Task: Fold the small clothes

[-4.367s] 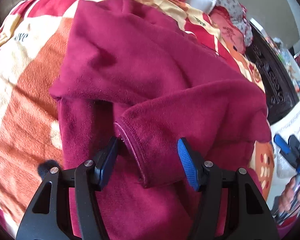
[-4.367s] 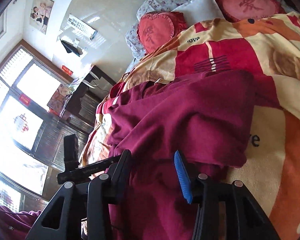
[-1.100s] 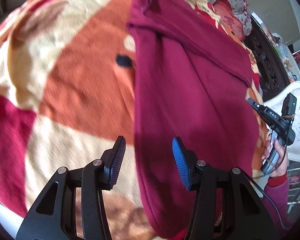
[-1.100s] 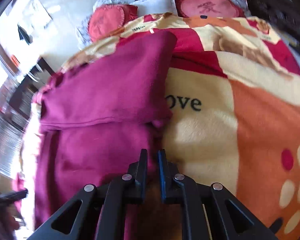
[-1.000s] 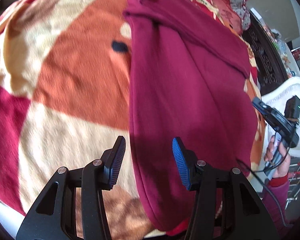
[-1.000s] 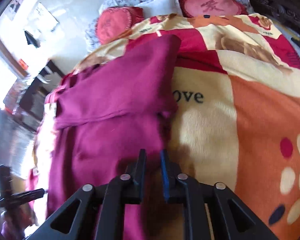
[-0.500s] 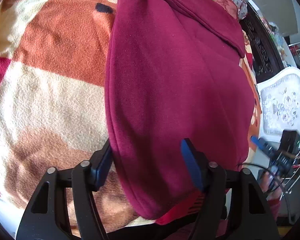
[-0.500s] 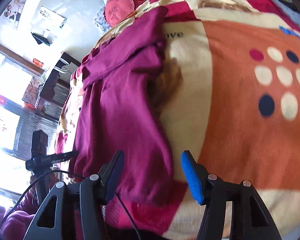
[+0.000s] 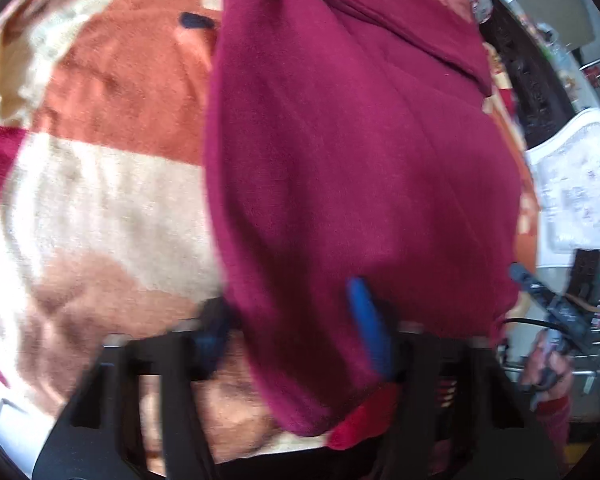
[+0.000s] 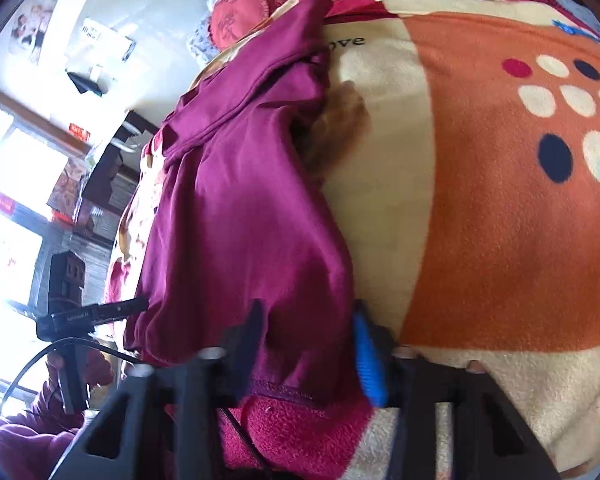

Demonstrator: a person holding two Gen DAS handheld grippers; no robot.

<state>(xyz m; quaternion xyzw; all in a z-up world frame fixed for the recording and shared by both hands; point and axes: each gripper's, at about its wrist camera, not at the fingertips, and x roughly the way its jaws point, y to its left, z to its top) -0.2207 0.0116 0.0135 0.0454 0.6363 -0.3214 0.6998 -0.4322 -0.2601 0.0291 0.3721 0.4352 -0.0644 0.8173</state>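
A maroon fleece garment (image 9: 340, 140) lies lengthwise on the bed, its far part folded over; it shows too in the right wrist view (image 10: 240, 220). My left gripper (image 9: 292, 332) straddles the near hem's left corner, jaws closing, with cloth between the pads but not visibly pinched. My right gripper (image 10: 308, 344) straddles the hem's other corner the same way, jaws closing, the stitched hem edge (image 10: 284, 390) between its fingers. Each gripper also appears in the other's view: the right gripper (image 9: 556, 308), the left gripper (image 10: 88, 312). Both views are blurred.
An orange, cream and red patterned blanket (image 9: 100, 200) covers the bed (image 10: 500, 200). Red heart pillows (image 10: 236, 20) lie at the head. A white upholstered chair (image 9: 572, 184) and dark carved furniture (image 9: 528, 76) stand beside the bed. A hand in a red sleeve (image 9: 548, 372) holds the right gripper.
Both grippers moved toward the garment's near hem and sank to it. The right gripper, shut a second ago, opened and now straddles the hem; the left now spans the corner.
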